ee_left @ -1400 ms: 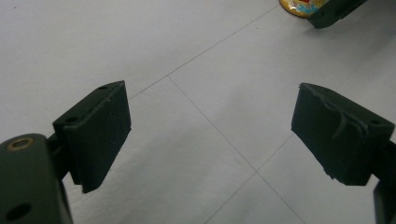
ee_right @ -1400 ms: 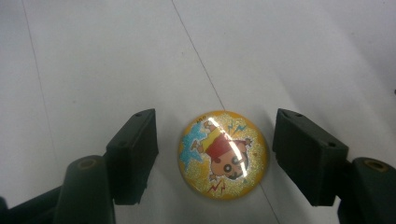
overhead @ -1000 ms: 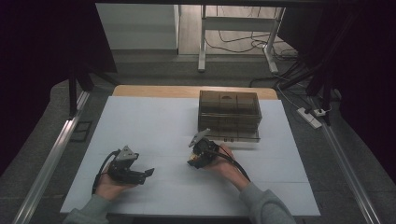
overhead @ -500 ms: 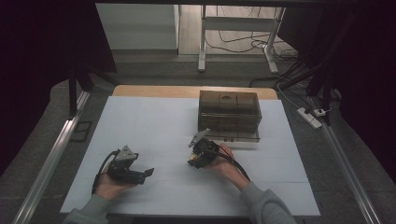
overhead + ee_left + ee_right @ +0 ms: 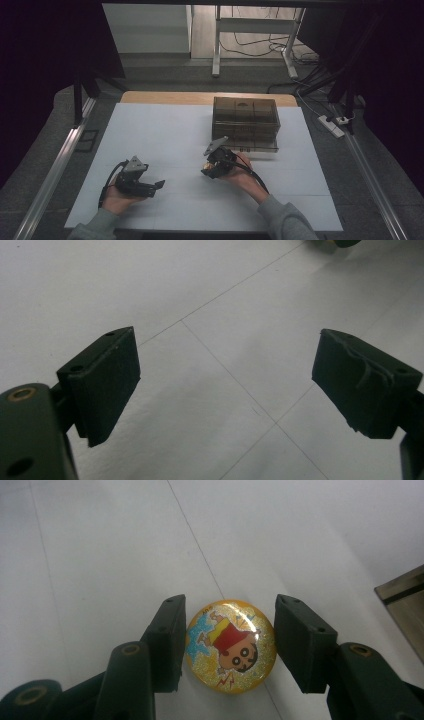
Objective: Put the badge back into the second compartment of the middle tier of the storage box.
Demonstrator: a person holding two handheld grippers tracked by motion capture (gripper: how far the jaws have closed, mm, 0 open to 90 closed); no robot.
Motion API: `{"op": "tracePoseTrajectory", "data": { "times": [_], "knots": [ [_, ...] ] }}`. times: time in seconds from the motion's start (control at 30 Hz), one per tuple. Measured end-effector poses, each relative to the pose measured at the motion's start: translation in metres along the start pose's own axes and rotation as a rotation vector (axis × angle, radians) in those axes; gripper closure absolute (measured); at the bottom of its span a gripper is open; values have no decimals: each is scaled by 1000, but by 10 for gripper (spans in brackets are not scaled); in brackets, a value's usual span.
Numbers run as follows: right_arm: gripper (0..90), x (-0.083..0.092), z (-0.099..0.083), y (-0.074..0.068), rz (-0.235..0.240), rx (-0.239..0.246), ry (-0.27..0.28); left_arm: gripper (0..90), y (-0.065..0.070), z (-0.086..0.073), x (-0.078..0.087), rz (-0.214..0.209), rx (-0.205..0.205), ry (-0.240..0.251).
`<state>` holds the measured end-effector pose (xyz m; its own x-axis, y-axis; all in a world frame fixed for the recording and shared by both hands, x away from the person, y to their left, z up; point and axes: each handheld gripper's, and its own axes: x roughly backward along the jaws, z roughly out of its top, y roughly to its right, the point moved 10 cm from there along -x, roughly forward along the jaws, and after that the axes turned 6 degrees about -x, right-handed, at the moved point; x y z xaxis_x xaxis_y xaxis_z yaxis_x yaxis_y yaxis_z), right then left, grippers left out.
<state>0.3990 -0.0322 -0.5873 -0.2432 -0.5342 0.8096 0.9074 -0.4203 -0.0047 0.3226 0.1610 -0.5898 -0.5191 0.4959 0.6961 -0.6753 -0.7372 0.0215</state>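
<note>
Listing what sits before me at the white table (image 5: pixel 165 125), item by item.

Item one — my right gripper (image 5: pixel 227 645), held in my right hand (image 5: pixel 240 172) near the middle of the table. Its jaws are closed on a round badge (image 5: pixel 231 646): one black pad against each side of the disc, pinching it by its edges. The badge has a glittery yellow face with a cartoon child in a red shirt, and it lies just over the white surface. From the high view the badge is a small yellowish spot (image 5: pixel 205 163) at the tip of that gripper (image 5: pixel 210 167).

Item two — my left gripper (image 5: pixel 225 385), in my left hand (image 5: pixel 117 197) near the table's front left. Its jaws are spread wide with nothing between them; bare table and thin seam lines show through the gap. In the high view it (image 5: pixel 159 185) points toward the right gripper, well apart from it.

Item three: a smoky transparent box (image 5: pixel 245 122) with compartments inside, standing beyond the right gripper toward the far edge. Its corner shows at the right side of the right gripper view (image 5: pixel 405 600). It is near the badge, not touching it.

Item four: a white power strip (image 5: pixel 332 125) on the floor, right of the table, among cables.
</note>
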Motion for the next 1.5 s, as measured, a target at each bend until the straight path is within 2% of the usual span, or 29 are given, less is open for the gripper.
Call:
{"op": "tracePoseTrajectory", "data": {
  "times": [0.33,0.57,0.8,1.5],
  "knots": [
    [475,11,7,1,-9,-11,53,122,0,0,0,2,1,0],
    [475,18,13,1,10,-27,92,122,0,0,-1,2,3,-2],
    [475,27,21,-2,6,-20,131,122,0,0,-1,2,-2,-4],
    [475,51,32,6,-10,-43,221,122,0,-1,-1,4,-3,-6]
  ]
}}
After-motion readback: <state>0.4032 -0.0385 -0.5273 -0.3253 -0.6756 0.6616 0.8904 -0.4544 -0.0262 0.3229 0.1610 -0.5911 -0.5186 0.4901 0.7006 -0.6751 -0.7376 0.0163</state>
